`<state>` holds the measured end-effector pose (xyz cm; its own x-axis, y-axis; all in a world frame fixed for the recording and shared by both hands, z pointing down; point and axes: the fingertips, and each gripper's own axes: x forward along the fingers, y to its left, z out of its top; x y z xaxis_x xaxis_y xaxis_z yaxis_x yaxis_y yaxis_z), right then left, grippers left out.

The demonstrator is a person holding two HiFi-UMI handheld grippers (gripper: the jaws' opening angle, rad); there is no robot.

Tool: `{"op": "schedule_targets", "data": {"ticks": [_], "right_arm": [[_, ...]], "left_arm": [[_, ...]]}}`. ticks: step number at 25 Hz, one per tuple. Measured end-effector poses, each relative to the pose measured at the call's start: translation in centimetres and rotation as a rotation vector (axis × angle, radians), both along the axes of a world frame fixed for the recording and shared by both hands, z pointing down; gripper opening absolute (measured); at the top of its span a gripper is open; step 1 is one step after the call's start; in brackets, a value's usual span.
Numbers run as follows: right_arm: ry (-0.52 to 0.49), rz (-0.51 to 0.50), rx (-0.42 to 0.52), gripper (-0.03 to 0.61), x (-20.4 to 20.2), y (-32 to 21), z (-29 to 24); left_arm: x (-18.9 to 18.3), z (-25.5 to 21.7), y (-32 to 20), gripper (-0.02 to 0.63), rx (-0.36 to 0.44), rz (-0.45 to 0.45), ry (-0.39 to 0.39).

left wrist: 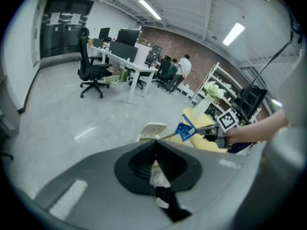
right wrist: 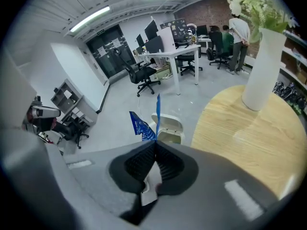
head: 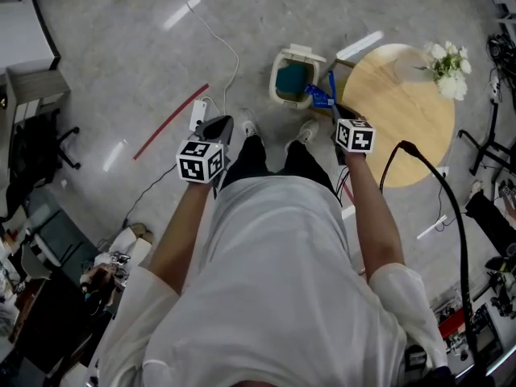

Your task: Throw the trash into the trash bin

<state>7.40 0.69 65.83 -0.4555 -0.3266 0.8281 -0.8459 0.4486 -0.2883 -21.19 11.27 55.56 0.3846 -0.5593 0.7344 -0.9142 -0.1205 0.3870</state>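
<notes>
The trash is a crumpled blue wrapper (head: 321,96) pinched in my right gripper (head: 333,108), which is shut on it. In the right gripper view the blue wrapper (right wrist: 142,125) sticks up from the closed jaws at my right gripper (right wrist: 154,142). A cream trash bin (head: 282,57) with its lid open stands on the floor just beyond the wrapper, and the bin (right wrist: 168,128) also shows past the jaws. My left gripper (head: 226,122) hangs to the left over the person's leg, its jaws closed with nothing between them. In the left gripper view the bin (left wrist: 151,130) and wrapper (left wrist: 184,130) lie ahead.
A round wooden table (head: 407,127) with a white vase of flowers (head: 446,64) stands right of the bin. A power strip (head: 197,114), white cables and a red strip (head: 171,121) lie on the floor at left. Office chairs (left wrist: 92,74) and desks stand farther off.
</notes>
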Motion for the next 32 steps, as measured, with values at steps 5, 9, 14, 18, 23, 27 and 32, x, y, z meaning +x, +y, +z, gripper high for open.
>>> {"op": "schedule_targets", "data": {"ticks": [5,9,14,18,23,27,32], "right_arm": [[0.007,-0.032,-0.017,0.003,-1.3,-0.4,1.5],[0.008,-0.046,-0.039,0.003,-2.2,-0.2,2.9],[0.019,-0.056,-0.069,0.003,-3.3,0.0,4.4],[0.005,-0.015,-0.095,0.003,-3.8,-0.1,5.7],[0.010,0.012,-0.119,0.003,-4.6,0.0,7.4],[0.018,0.015,-0.143,0.003,-5.1,0.0,9.9],[0.020,0.066,-0.175,0.003,-5.4,0.2,13.0]], "left_arm": [[-0.8,1.3,-0.6,0.004,0.001,-0.033,0.005],[-1.3,2.4,-0.7,0.003,-0.007,-0.045,0.006],[-2.3,2.9,-1.0,0.004,-0.018,-0.060,0.004],[-2.3,3.7,-1.4,0.003,-0.032,-0.061,0.009],[-2.3,4.6,-1.9,0.004,-0.044,-0.059,0.022],[-2.4,6.0,-2.3,0.003,-0.042,-0.043,0.004],[-2.7,7.9,-1.7,0.003,-0.060,-0.036,-0.011]]}}
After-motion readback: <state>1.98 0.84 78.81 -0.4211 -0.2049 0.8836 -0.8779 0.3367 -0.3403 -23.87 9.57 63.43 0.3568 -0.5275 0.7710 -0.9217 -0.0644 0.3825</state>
